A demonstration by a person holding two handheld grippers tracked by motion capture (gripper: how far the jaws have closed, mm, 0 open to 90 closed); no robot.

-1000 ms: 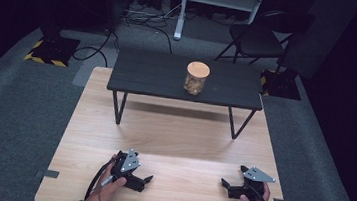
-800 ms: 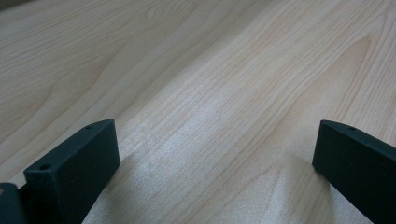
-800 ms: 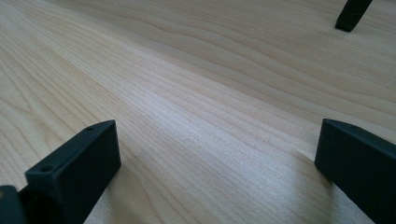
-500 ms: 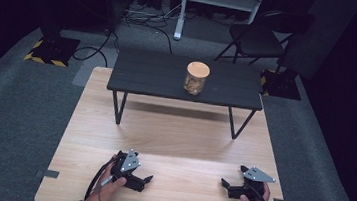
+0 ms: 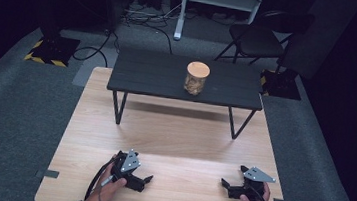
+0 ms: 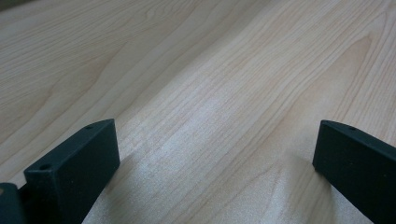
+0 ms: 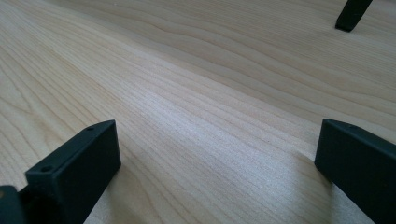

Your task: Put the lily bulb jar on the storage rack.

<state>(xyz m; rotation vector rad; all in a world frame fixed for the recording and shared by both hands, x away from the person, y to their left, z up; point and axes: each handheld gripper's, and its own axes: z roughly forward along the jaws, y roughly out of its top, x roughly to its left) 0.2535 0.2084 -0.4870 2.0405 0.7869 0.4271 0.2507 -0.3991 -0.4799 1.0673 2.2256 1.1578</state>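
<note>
A clear jar with a tan lid and brownish contents stands on a small black table, right of that table's middle. Far from the jar, my left gripper rests on the light wooden board at its near left, held by a hand. My right gripper rests at the near right, also in a hand. In the left gripper view the gripper is open, with bare wood between its wide-apart jaws. The right gripper in its own view is open the same way.
The black table stands on thin legs at the board's far end; one leg foot appears in the right gripper view. Grey carpet surrounds the board. A chair, cables and a white stand lie beyond the table.
</note>
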